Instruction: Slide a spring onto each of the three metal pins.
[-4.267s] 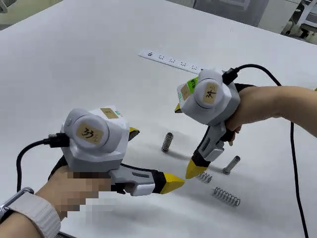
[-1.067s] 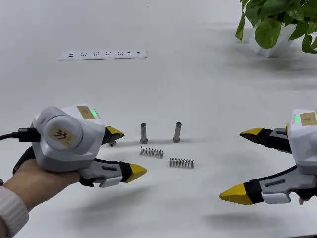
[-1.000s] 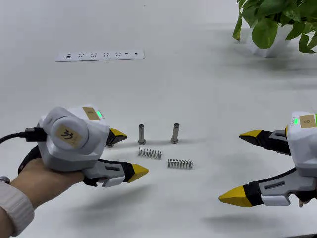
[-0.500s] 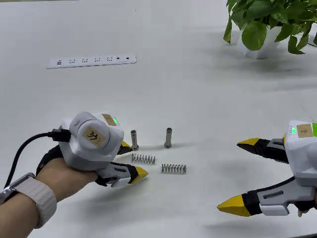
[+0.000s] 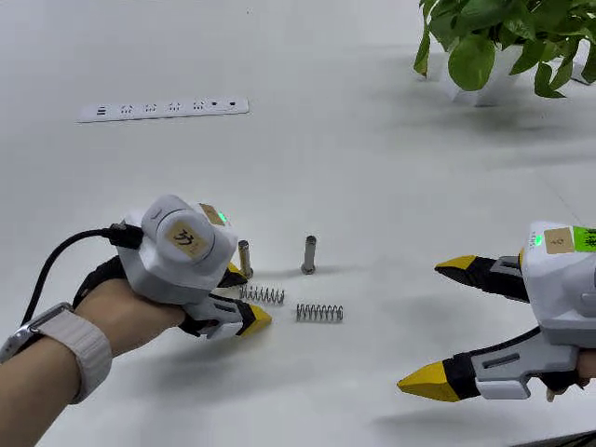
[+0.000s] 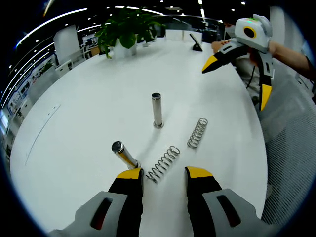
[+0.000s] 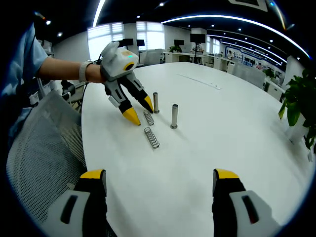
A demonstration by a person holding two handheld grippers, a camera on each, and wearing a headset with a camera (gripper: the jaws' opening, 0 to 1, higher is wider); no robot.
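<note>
Two metal pins stand on the white table: the left pin (image 5: 245,258) (image 6: 123,154) (image 7: 156,102) and the right pin (image 5: 309,253) (image 6: 157,109) (image 7: 174,116). Two springs lie flat in front of them, the left spring (image 5: 264,294) (image 6: 165,162) (image 7: 148,117) and the right spring (image 5: 319,312) (image 6: 197,132) (image 7: 151,137). My left gripper (image 5: 244,296) (image 6: 164,174) (image 7: 140,109) is open, low over the table. Its tips straddle the left spring's near end, one tip beside the left pin. My right gripper (image 5: 440,324) (image 7: 159,174) (image 6: 237,79) hangs wide open far to the right, holding nothing.
A white power strip (image 5: 163,108) lies at the back left. A potted plant (image 5: 503,37) (image 6: 126,32) stands at the back right. A black cable (image 5: 56,270) trails from the left gripper. A mesh chair (image 7: 34,163) sits beyond the table edge.
My left gripper has moved in and down toward the left pin, and its tips now flank the left spring's end. The right gripper has barely shifted. The head camera has drifted.
</note>
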